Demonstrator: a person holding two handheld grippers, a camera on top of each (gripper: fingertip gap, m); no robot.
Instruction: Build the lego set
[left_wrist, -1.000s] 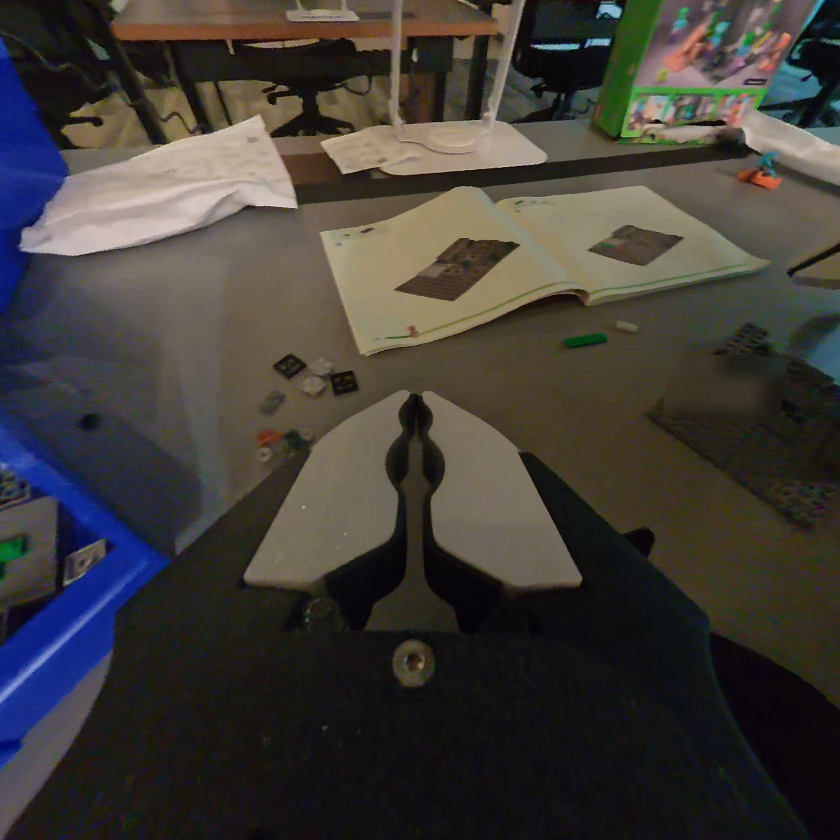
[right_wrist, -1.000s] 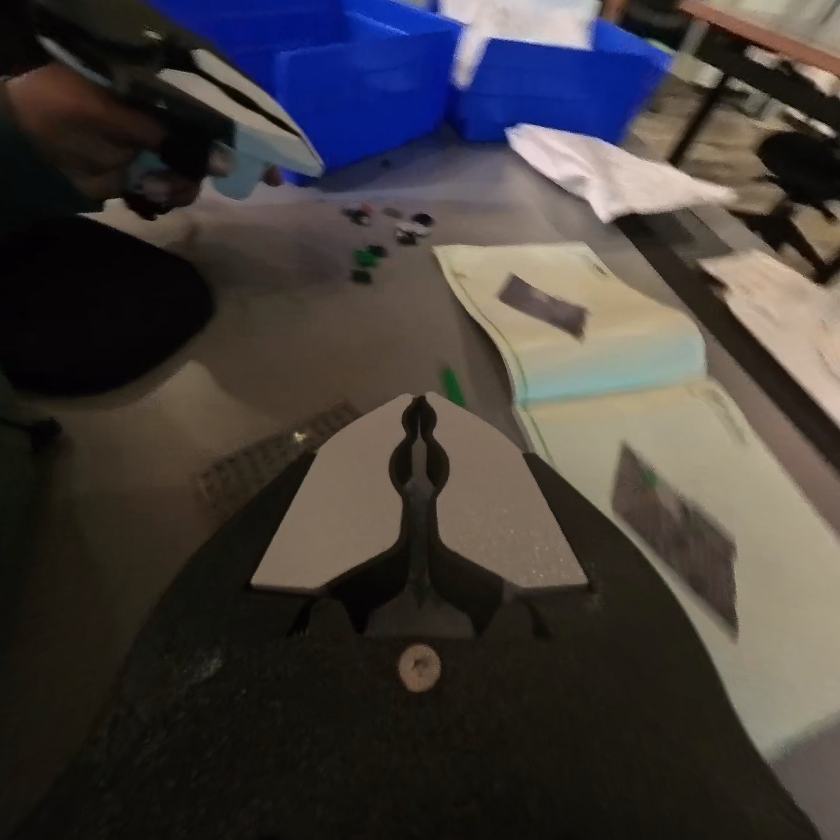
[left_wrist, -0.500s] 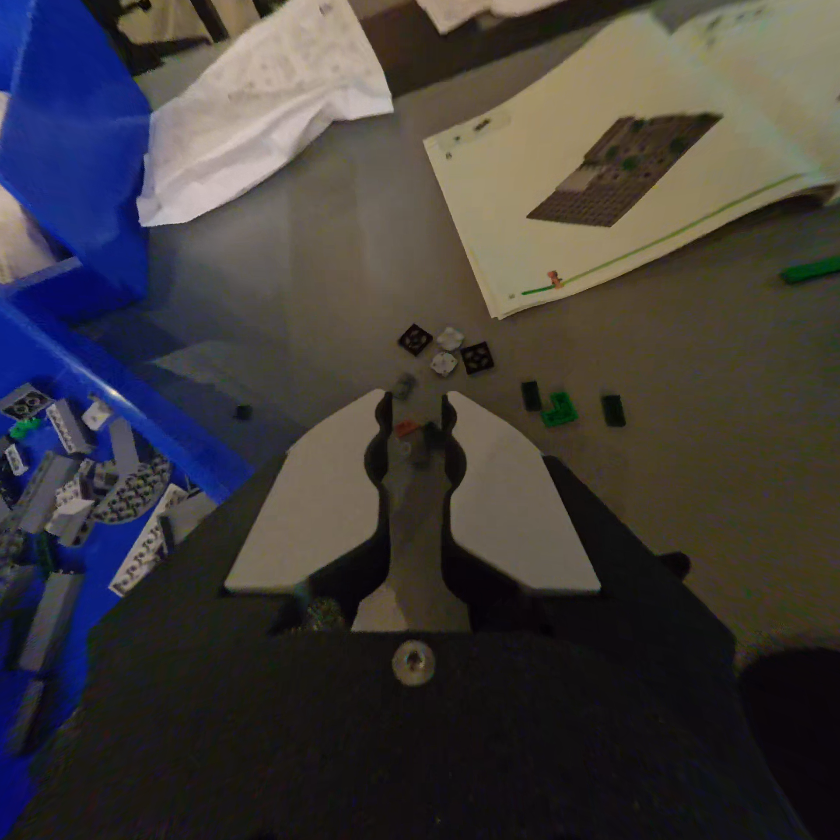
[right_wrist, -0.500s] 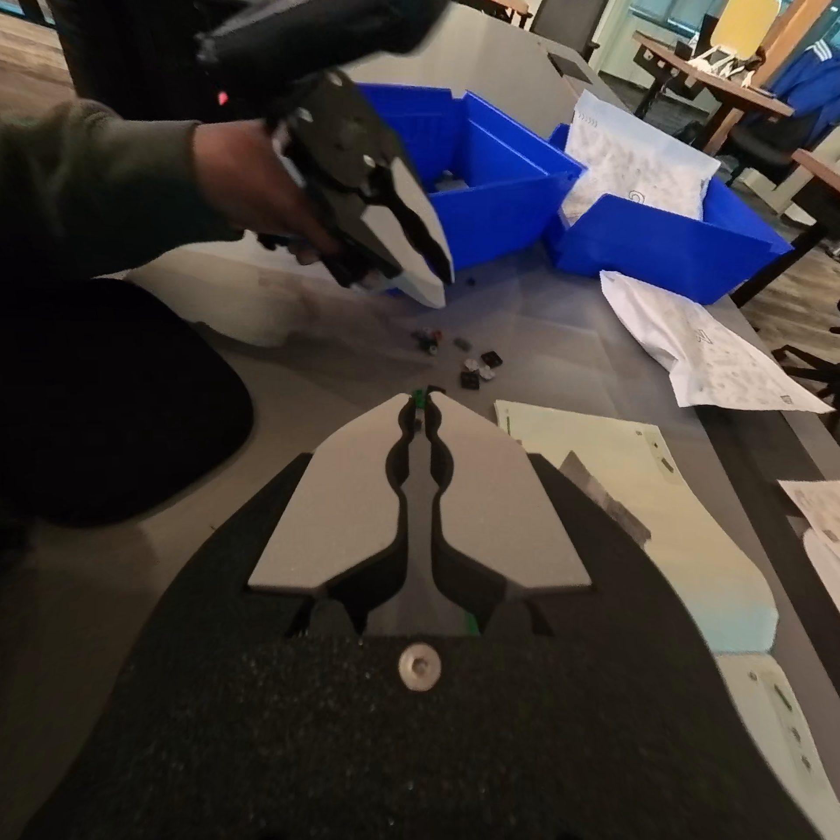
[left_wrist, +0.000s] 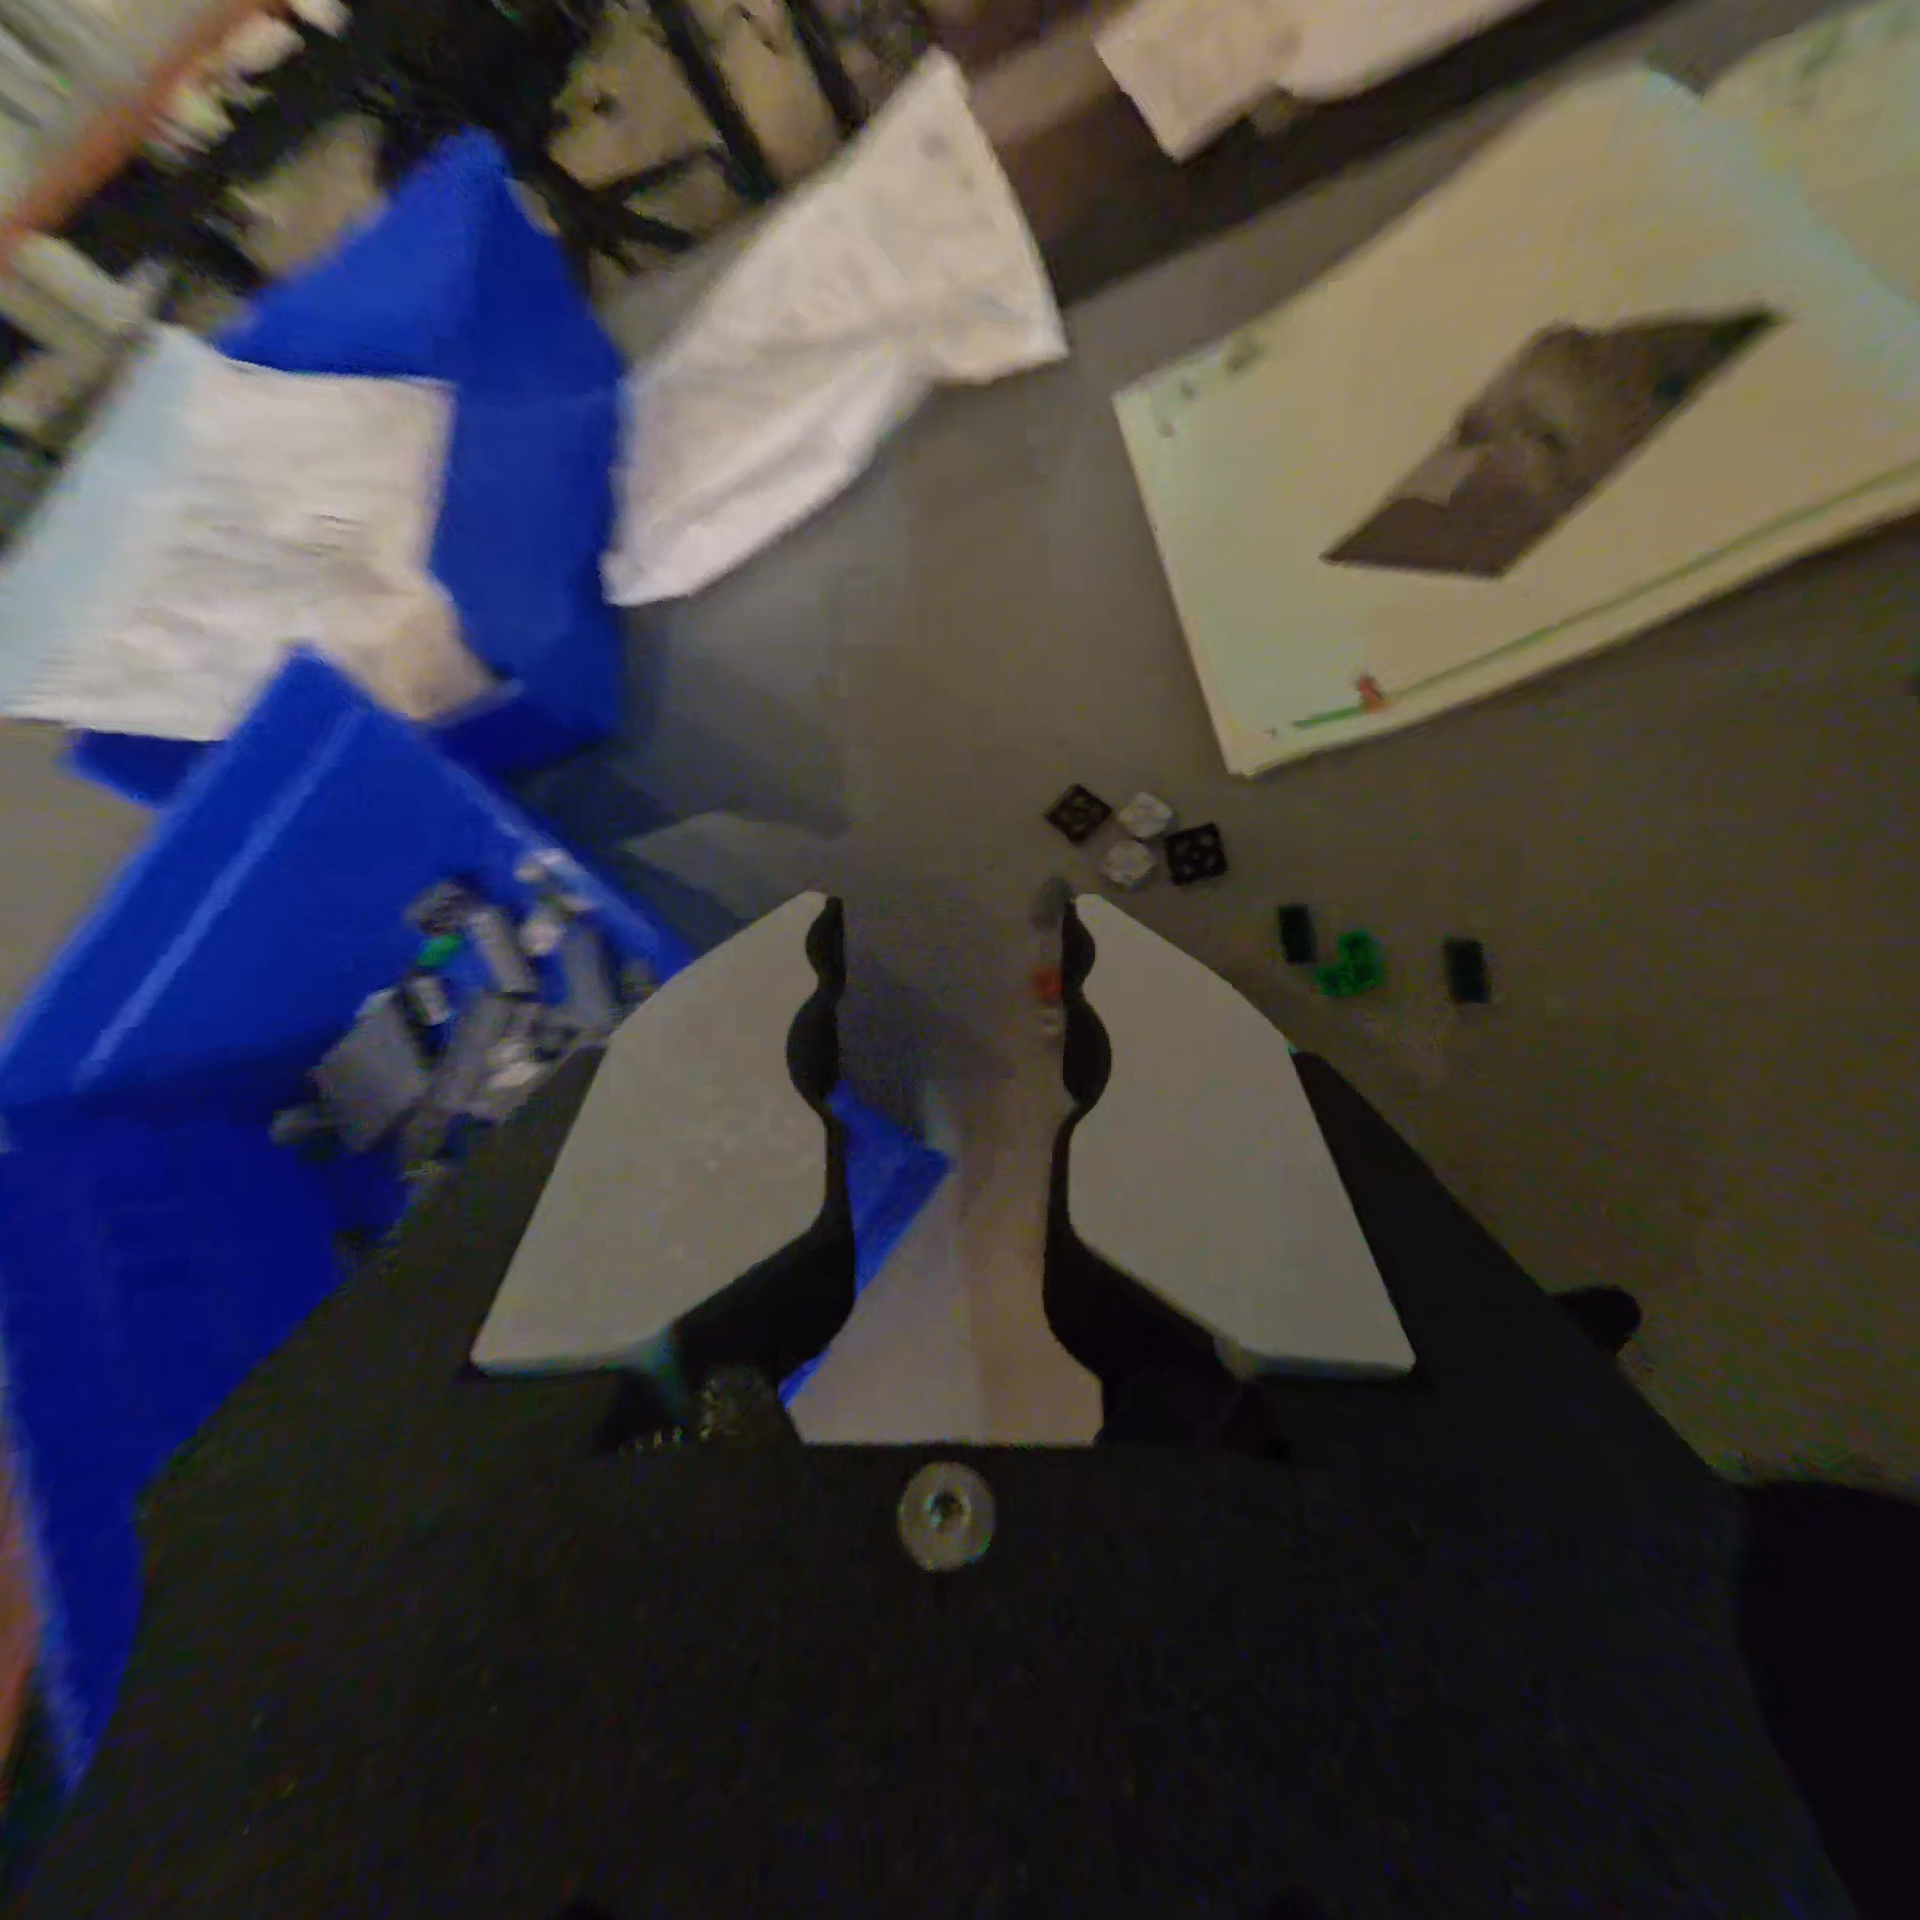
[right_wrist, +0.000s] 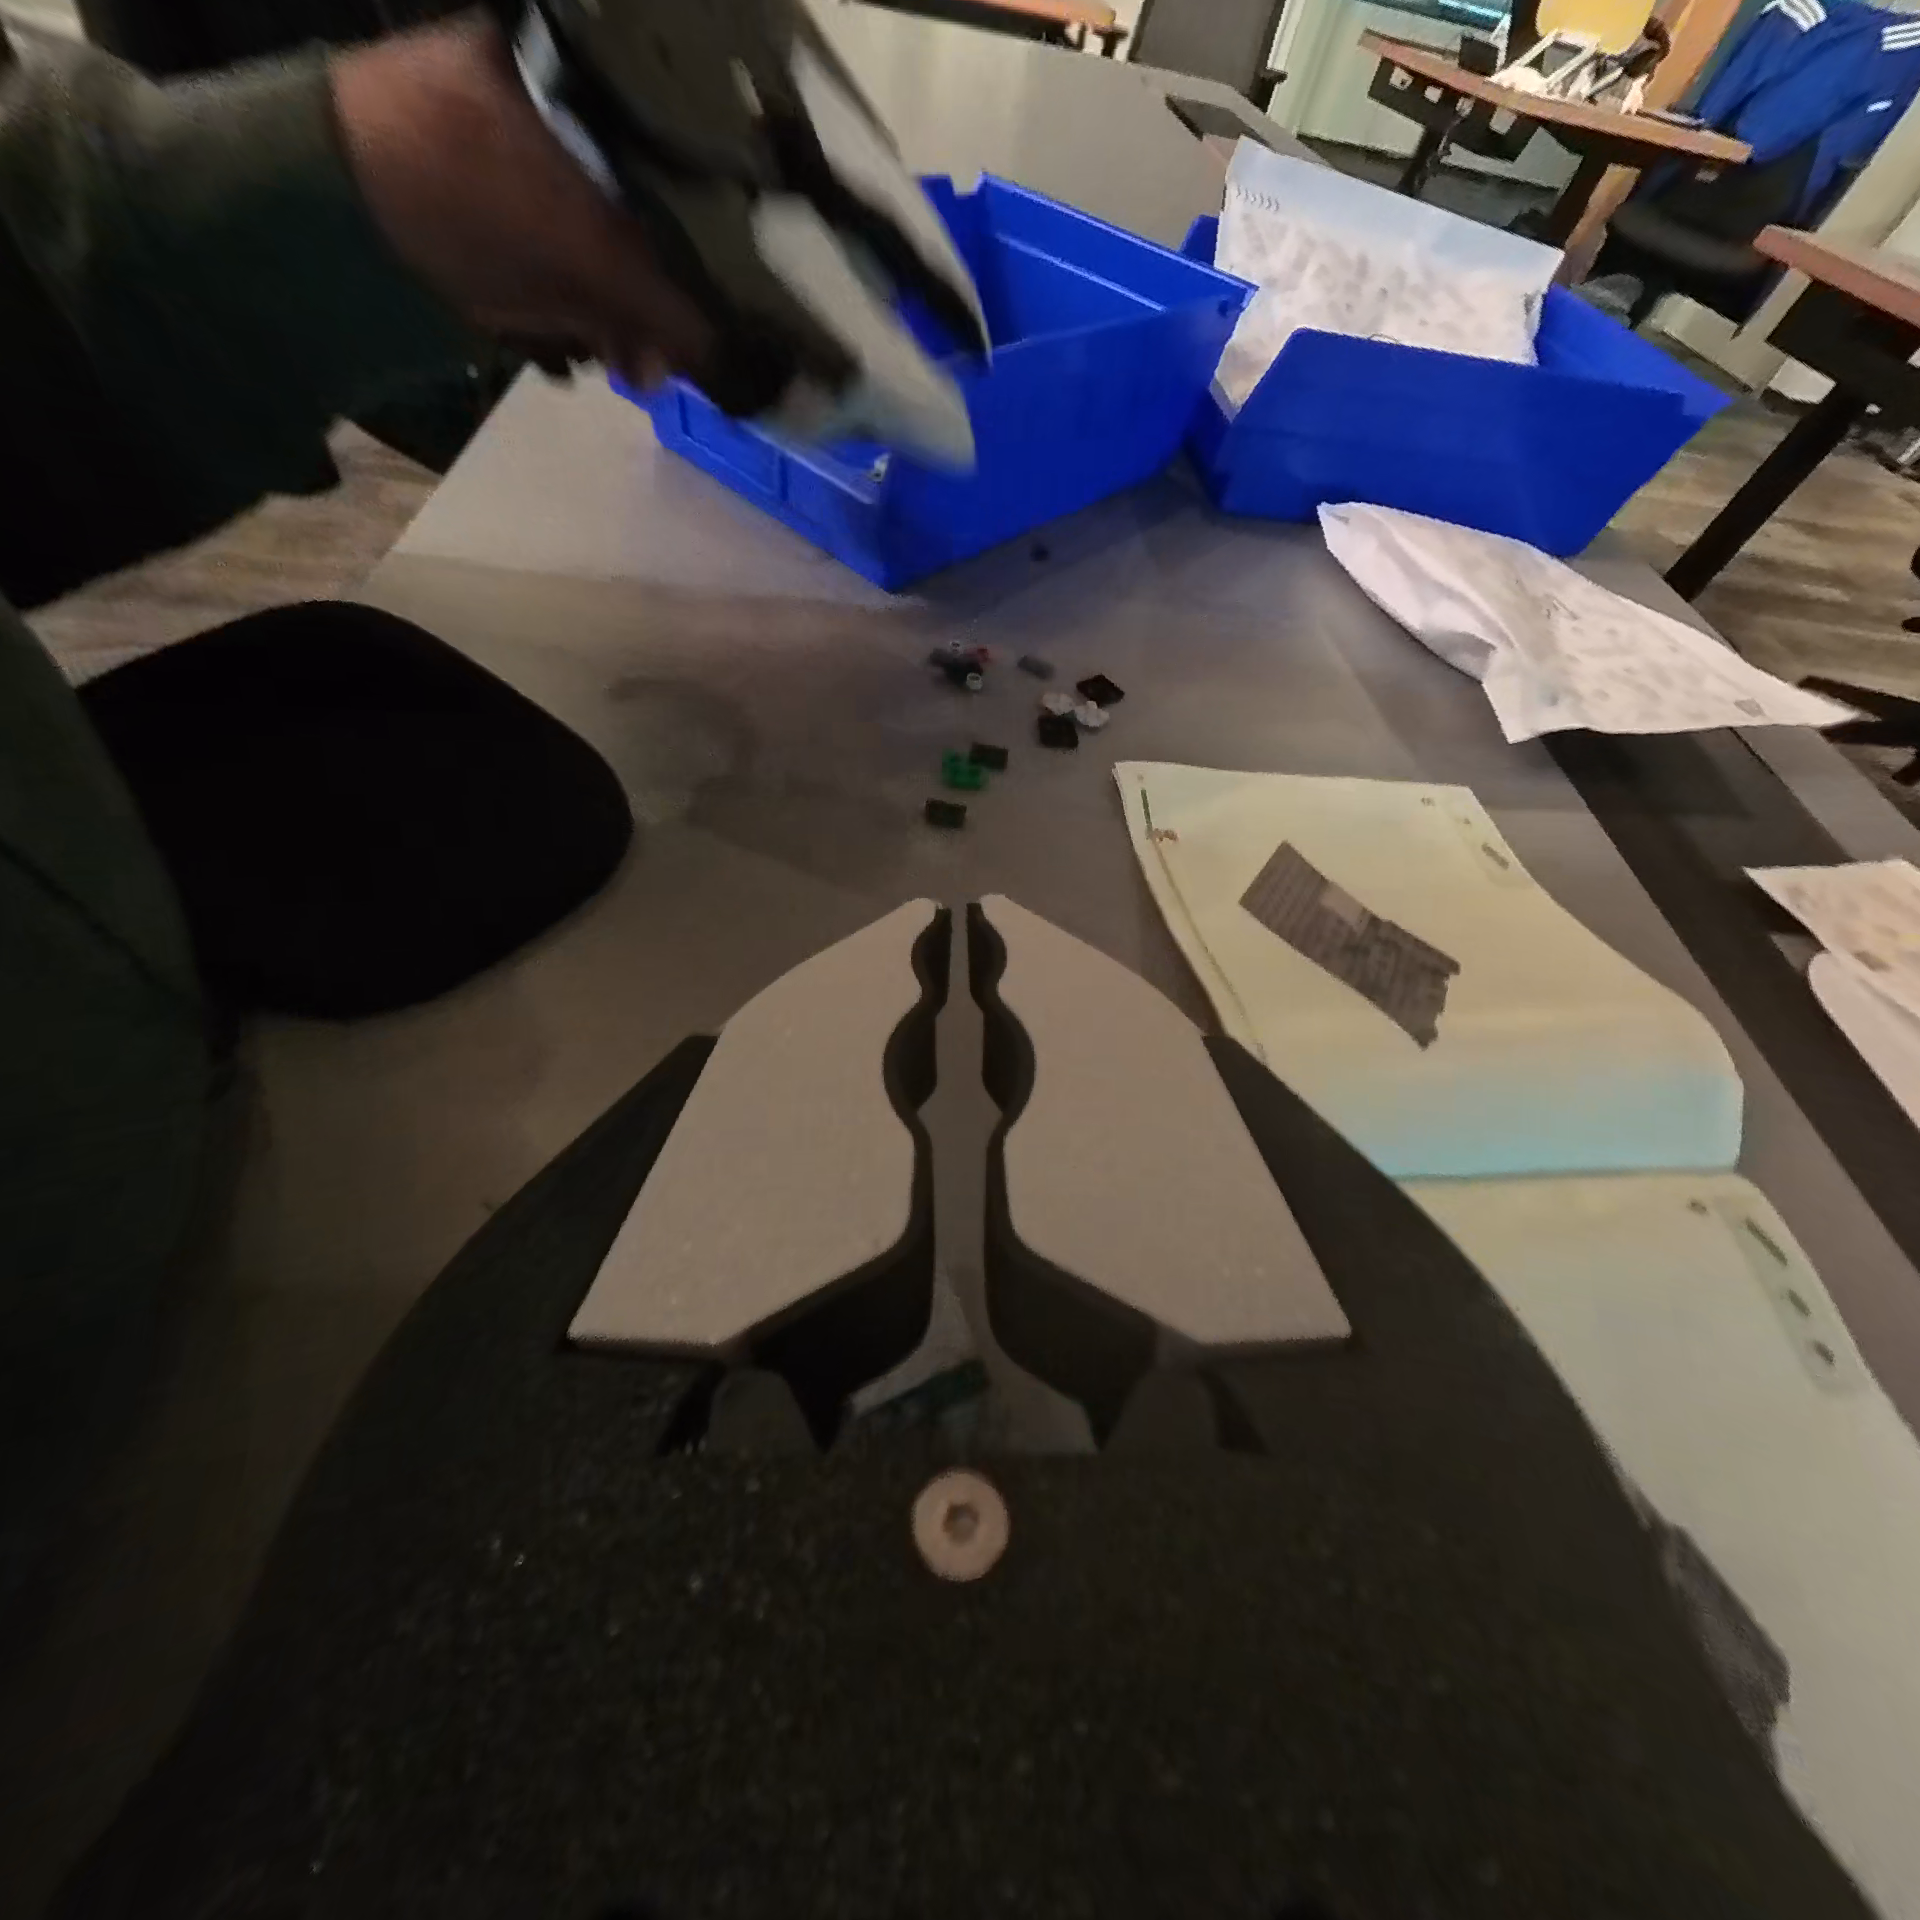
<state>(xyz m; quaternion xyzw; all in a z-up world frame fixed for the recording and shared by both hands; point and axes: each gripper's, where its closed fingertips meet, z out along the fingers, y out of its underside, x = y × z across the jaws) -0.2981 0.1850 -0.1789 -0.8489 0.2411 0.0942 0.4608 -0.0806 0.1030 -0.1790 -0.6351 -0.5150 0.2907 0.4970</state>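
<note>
Several small loose Lego pieces (left_wrist: 1143, 844) lie on the grey table, black, white and green (left_wrist: 1349, 968); they also show in the right wrist view (right_wrist: 1044, 707). My left gripper (left_wrist: 951, 916) is open and empty, held above the table at the near corner of a blue bin of grey Lego pieces (left_wrist: 468, 1018). In the right wrist view it (right_wrist: 914, 395) is blurred, held by a hand over that bin (right_wrist: 1039, 395). My right gripper (right_wrist: 956, 910) is shut with only a thin slit between the tips and nothing visible in them, above bare table short of the pieces.
An open instruction booklet (right_wrist: 1351, 997) lies right of the pieces, also in the left wrist view (left_wrist: 1538, 436). A second blue bin (right_wrist: 1455, 436) holds a white bag. Another white bag (right_wrist: 1558, 644) lies on the table. A dark-sleeved arm (right_wrist: 312, 810) rests at the left. My hands' fingertips stand some 25 cm from each other.
My left gripper has opened wide and swung left toward the blue bin of pieces. My right gripper has stayed shut while its view turned from the booklet toward the bins.
</note>
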